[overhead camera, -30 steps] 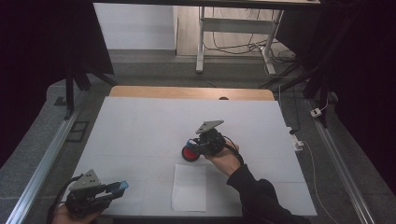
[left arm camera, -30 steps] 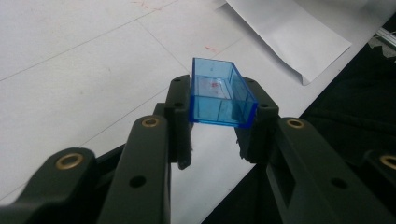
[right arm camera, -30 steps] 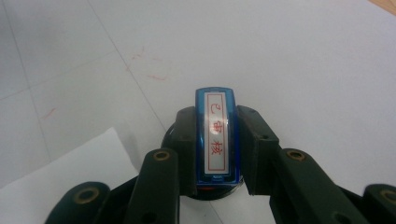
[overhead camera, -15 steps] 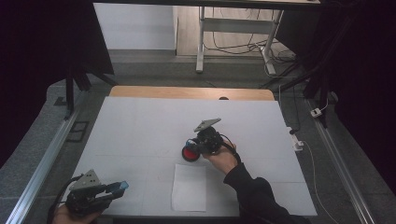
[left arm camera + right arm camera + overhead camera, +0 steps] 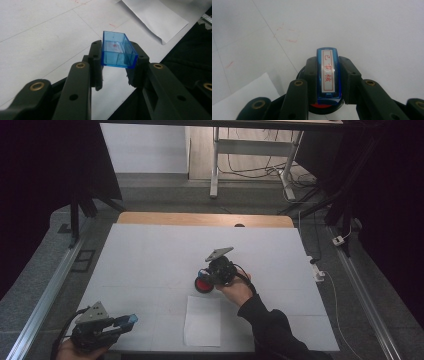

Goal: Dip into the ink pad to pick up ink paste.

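My left gripper (image 5: 125, 322) rests at the table's near left corner, shut on a clear blue plastic cap (image 5: 117, 51) whose hollow side faces the camera; the same cap (image 5: 131, 320) shows as a blue spot at the jaw tips. Near the table's middle, my right gripper (image 5: 211, 278) points down, shut on a blue stamp (image 5: 328, 72) with a white label of red characters. The stamp stands over a round ink pad (image 5: 202, 284) with a red centre and black rim (image 5: 322, 110). Whether the stamp touches the pad is hidden by the jaws.
A white sheet of paper (image 5: 202, 320) lies just in front of the ink pad, near the front edge. The table's white cover (image 5: 150, 255) bears faint red marks (image 5: 287, 40). A white plug and cable (image 5: 318, 272) lie at the right edge. Metal rails (image 5: 45, 295) flank the table.
The right gripper has shifted very slightly over the ink pad, still holding the stamp. The left gripper has stayed put with the cap.
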{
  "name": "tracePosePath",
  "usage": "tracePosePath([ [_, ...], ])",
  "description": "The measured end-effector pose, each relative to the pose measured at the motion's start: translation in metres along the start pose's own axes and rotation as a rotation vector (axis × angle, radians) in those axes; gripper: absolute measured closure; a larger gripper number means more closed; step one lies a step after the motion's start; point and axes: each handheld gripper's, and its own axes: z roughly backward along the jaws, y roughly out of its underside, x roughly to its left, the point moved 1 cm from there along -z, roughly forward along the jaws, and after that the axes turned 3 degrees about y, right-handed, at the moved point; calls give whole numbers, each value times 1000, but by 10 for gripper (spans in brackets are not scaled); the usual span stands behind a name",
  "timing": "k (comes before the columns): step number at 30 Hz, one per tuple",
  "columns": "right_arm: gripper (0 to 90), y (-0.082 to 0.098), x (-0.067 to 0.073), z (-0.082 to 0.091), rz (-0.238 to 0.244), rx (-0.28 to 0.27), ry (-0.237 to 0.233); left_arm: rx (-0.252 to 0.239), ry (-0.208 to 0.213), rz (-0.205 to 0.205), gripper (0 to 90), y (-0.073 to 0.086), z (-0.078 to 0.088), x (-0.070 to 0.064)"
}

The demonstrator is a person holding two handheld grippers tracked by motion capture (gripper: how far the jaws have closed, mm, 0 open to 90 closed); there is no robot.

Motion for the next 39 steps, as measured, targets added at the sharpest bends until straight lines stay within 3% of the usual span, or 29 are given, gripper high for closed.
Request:
tracePosePath([
  [6,708,5,-12,-1,-83,-35,-64,0,2,0,681,0,0,0],
  [9,709,7,-14,-1,-103,-40,-77,-1,2,1,681,0,0,0],
  [21,705,2,6,0,50,-14,35,-2,7,-3,681,0,0,0],
  [28,703,3,3,4,29,-44,43,-12,12,0,681,1,1,1],
  [34,703,-3,0,18,-16,-95,-2,-12,12,1,681,1,1,1],
  [39,703,-3,3,16,-6,-75,-22,-12,13,0,680,1,1,1],
])
